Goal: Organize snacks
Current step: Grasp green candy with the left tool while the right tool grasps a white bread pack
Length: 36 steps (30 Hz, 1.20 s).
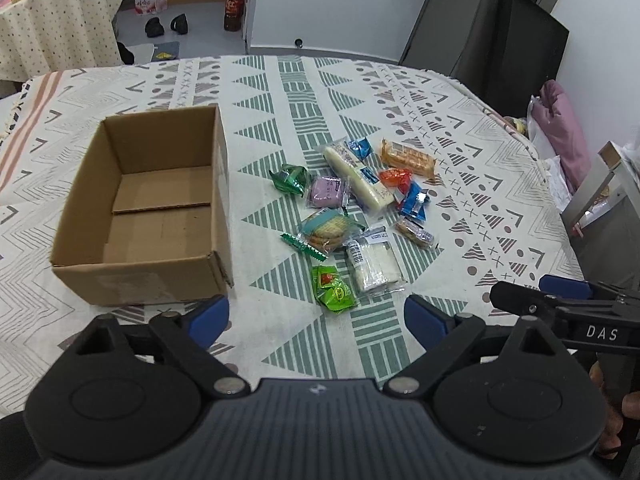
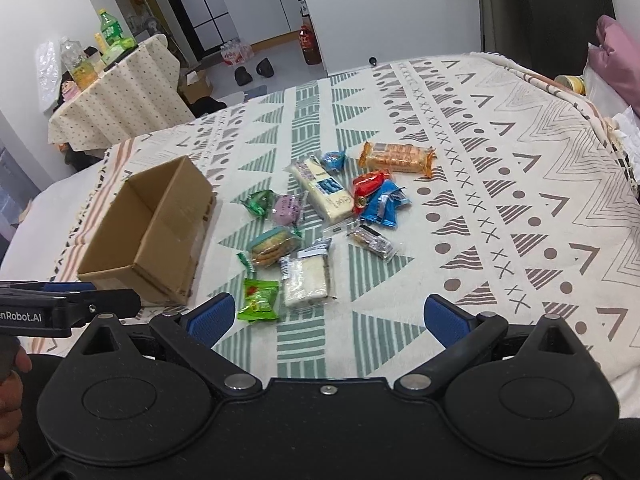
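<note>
Left hand-held gripper [image 1: 316, 318]: jaws wide apart, nothing between the blue pads, held over the near edge of the patterned cloth [image 1: 460, 184]. Right hand-held gripper [image 2: 326, 318]: same, spread wide, empty; in left view only its tips show at the right edge, rest cut off. Can't tell whether the cloth covers a counter or a bed; edges hidden. Box [image 1: 148, 208] open-topped, nothing visible inside; its near inner wall is hidden from left cam. Snacks lie loose on the cloth right of the box, none in it: green packet [image 1: 334, 290] nearest the grippers, white bar [image 1: 374, 264] just beside it, biscuit pack [image 1: 326, 230], purple packet [image 1: 326, 192], long white stick [image 1: 360, 178], orange cracker pack [image 1: 408, 158], red candy [image 1: 396, 178] overlapping blue wrappers [image 1: 414, 200]. Labels too small to read. Behind: side table w/ dotted cloth [image 2: 116, 96] carrying bottles [image 2: 110, 34]; dark shoes [image 1: 166, 26] on floor; pink bedding [image 1: 564, 132] at right, partly cut off.
</note>
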Tool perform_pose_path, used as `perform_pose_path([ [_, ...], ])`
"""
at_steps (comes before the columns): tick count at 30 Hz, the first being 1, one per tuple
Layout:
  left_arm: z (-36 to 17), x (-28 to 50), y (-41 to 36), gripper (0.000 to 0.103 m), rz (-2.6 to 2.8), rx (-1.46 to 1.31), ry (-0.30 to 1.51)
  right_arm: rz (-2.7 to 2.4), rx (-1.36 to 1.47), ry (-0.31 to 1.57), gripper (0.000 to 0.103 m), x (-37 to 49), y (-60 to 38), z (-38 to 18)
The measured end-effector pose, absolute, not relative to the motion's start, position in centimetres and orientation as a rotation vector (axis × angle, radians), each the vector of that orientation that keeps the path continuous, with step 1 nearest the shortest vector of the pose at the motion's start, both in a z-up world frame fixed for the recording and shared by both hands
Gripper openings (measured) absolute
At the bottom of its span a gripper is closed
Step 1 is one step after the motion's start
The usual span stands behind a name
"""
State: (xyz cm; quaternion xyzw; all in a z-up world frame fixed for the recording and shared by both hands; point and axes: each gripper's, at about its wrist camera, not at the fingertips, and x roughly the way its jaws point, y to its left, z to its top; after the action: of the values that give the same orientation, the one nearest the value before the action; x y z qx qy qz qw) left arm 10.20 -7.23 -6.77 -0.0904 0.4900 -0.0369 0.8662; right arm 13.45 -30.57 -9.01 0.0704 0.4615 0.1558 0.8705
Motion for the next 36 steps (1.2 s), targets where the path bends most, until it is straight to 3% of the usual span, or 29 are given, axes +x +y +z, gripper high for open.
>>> perform_pose_path([
  [8,-9.3,12.3,-8.3,0.078,-0.075,-0.203,1.077,0.355,0.211,1.035,0.094,15.0,-30.8,-11.5],
  [10,-9.9,12.8,-8.6,0.074,-0.076,-0.206,1.091,0.366,0.227,1.052,0.084,15.5,-30.8,-12.1],
  [18,-12.6,15.0,-9.0,0.060,-0.074,-0.243,1.123,0.396,0.298,1.082,0.082,17.1,-30.5,-14.5],
  [22,-14.0,16.2,-9.0,0.052,-0.073,-0.270,1.148,0.414,0.331,1.093,0.075,17.9,-30.0,-15.9],
  [36,-18.6,18.9,-10.0,0.049,-0.074,-0.322,1.229,0.394,0.377,1.105,0.056,20.6,-29.8,-19.0],
])
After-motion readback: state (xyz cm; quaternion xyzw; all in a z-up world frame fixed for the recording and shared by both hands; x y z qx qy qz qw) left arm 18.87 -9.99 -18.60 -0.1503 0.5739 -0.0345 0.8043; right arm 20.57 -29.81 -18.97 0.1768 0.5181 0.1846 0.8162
